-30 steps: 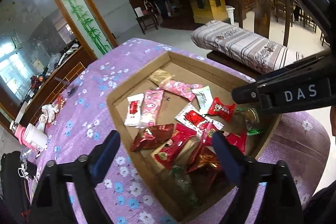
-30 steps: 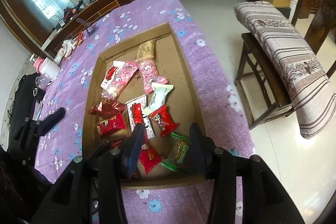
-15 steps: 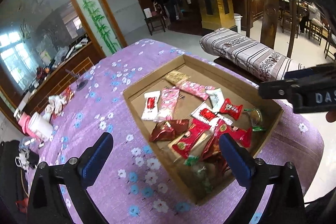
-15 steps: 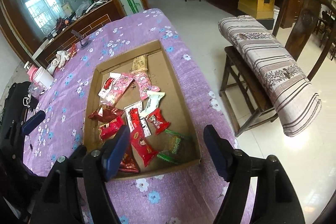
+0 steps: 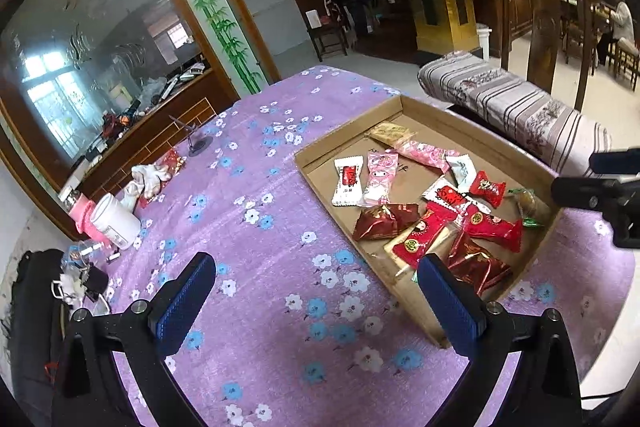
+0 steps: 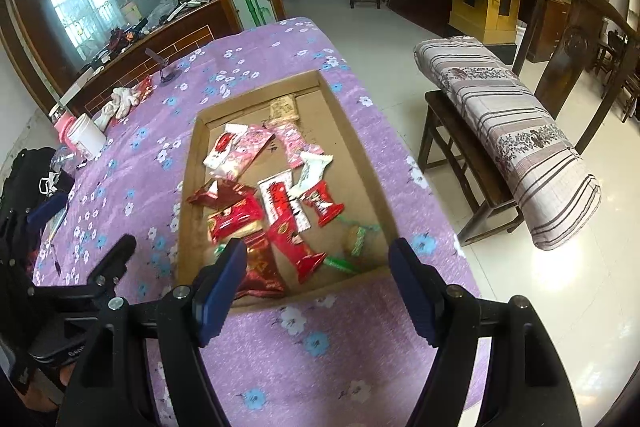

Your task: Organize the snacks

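Observation:
A shallow cardboard tray (image 5: 472,123) (image 6: 360,147) lies on the purple flowered tablecloth (image 5: 260,227) and holds several wrapped snacks: red packets (image 5: 424,235) (image 6: 236,215), pink packets (image 5: 380,175) (image 6: 248,151), white ones (image 5: 348,179) (image 6: 312,171), a tan bar (image 6: 285,109) and green-ended candies (image 6: 356,239). My left gripper (image 5: 316,299) is open and empty, above the cloth left of the tray's near corner. My right gripper (image 6: 316,287) is open and empty, above the tray's near edge.
A white jar with a pink bottle (image 5: 112,219) (image 6: 82,137), white gloves (image 5: 148,179) and a small black stand (image 5: 196,143) sit at the table's far left. A black bag (image 5: 36,299) lies at the left edge. A wooden chair with a striped cushion (image 6: 508,131) stands to the right.
Both grippers have pulled back and up from the tray, so it looks smaller and farther. The left gripper has shifted left over the cloth. The snacks have not moved.

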